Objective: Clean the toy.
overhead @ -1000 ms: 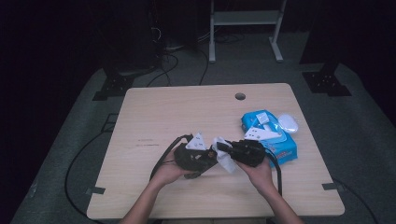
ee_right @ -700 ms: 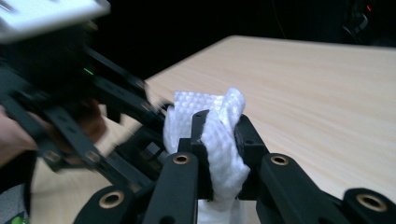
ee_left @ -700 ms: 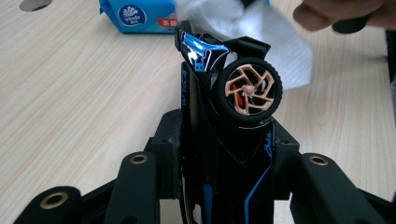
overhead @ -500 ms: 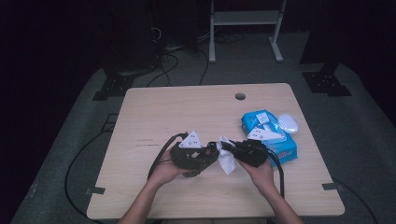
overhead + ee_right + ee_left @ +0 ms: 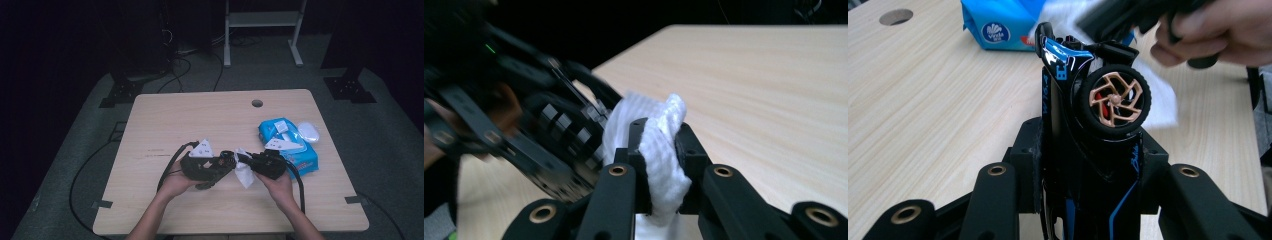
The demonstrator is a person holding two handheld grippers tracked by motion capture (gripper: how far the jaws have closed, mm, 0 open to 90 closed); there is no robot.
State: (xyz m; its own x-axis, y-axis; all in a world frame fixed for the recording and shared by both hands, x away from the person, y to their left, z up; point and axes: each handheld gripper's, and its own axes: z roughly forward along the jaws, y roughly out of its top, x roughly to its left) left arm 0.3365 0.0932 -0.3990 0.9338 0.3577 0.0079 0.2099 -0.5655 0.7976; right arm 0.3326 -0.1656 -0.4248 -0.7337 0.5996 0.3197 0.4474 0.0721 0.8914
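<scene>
High view: left tool and right tool meeting tip to tip over pale wooden table, blue wet-wipe pack just right; left tool view: jaws clamped on black-and-blue toy car; right tool view: jaws pinching folded white wipe, touching car.

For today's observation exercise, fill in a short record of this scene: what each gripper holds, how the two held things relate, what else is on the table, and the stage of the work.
left gripper: shut on a black and blue toy car, bronze-spoked wheel showing
right gripper: shut on a bunched white wipe
relation: wipe is against the car's far end, above the table
also on table: blue wipes pack, at the person's right
stage: looks like wiping the car
</scene>
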